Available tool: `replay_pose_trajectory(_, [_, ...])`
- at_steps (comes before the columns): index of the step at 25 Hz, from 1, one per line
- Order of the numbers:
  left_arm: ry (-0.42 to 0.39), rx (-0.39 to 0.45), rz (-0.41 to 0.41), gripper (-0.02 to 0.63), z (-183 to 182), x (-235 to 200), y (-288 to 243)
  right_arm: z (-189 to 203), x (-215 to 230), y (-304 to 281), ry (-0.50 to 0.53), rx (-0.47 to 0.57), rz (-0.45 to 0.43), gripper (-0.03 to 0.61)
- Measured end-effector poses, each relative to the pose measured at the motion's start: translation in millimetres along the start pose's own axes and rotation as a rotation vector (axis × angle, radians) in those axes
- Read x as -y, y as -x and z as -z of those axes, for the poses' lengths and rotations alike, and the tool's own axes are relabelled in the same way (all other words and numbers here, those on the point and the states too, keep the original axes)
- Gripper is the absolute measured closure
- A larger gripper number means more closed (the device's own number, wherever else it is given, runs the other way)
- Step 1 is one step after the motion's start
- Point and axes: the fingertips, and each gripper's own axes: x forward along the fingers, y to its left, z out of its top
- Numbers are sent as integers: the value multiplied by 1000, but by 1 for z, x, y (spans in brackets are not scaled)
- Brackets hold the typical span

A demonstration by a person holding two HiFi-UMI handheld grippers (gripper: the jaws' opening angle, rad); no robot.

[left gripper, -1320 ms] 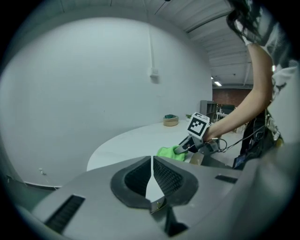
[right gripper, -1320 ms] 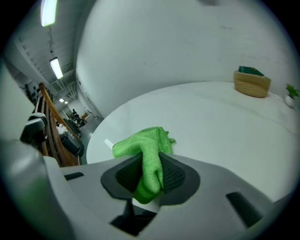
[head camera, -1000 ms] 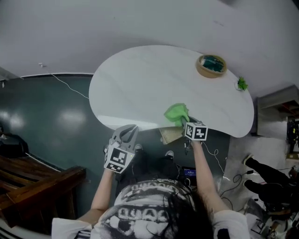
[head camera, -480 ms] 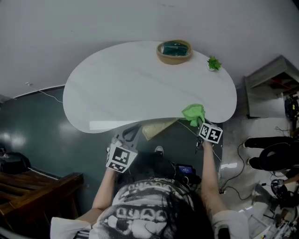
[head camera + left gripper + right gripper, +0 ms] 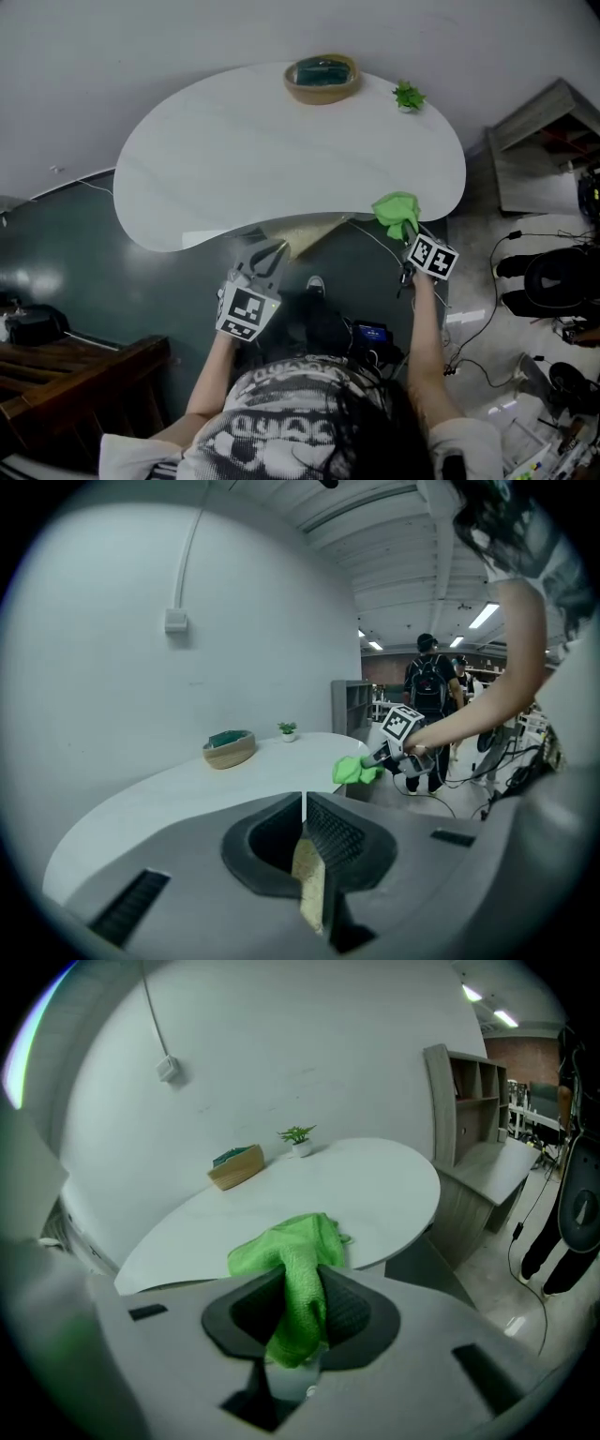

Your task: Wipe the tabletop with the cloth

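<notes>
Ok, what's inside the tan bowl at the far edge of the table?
The tan bowl holds a flat teal item that fills most of its opening. Anything beneath it is covered, and I can't tell what the item is.

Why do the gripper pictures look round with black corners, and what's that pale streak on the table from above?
Left gripper view and right gripper view: wide-angle lenses bend straight lines and darken the corners. Head view: the streak looks like light reflected off the tabletop near its front edge.
</notes>
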Motion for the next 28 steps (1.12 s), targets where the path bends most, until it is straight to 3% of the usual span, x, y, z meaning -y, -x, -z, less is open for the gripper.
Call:
replay_pose_trajectory(14, [-34, -18, 1, 600, 7, 16, 43, 17, -71, 54, 6, 100, -132, 485])
replay_pose_trajectory(22, [-34, -14, 2, 600, 45, 24, 118, 65, -148, 106, 39, 130, -179, 485])
replay_pose_trajectory(28, [-20, -3, -45, 601, 81, 13, 188, 110, -225, 145, 69, 150, -248, 485])
